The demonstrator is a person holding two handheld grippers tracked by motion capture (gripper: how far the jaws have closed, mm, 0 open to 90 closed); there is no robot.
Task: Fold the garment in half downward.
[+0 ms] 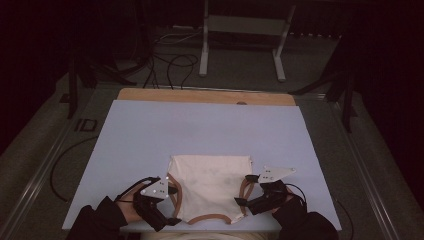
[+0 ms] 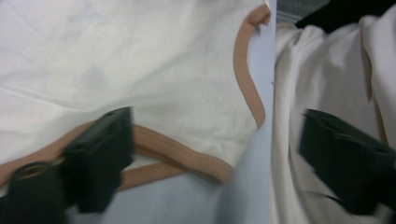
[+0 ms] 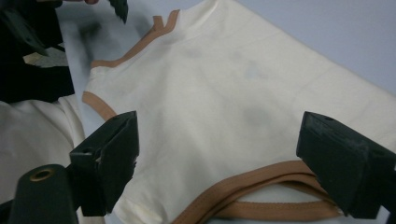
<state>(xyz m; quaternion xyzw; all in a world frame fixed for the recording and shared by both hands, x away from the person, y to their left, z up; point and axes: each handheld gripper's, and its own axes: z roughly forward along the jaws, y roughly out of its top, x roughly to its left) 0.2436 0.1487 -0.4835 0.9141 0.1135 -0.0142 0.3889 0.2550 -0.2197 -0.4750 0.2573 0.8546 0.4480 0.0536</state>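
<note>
A cream top (image 1: pixel 210 187) with brown trim lies flat on the counter (image 1: pixel 150 140); left tool (image 1: pixel 167 200) and right tool (image 1: pixel 243 192) both gape apart, gripping nothing

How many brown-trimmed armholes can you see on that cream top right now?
2. One armhole lies on the top's left side beside the left gripper; the other armhole lies on its right side beside the right gripper. Neither is hidden.

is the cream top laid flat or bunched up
Laid flat. The cream top lies smooth on the blue board, brown trim outlining armholes and neck, with both tools open beside it.
</note>
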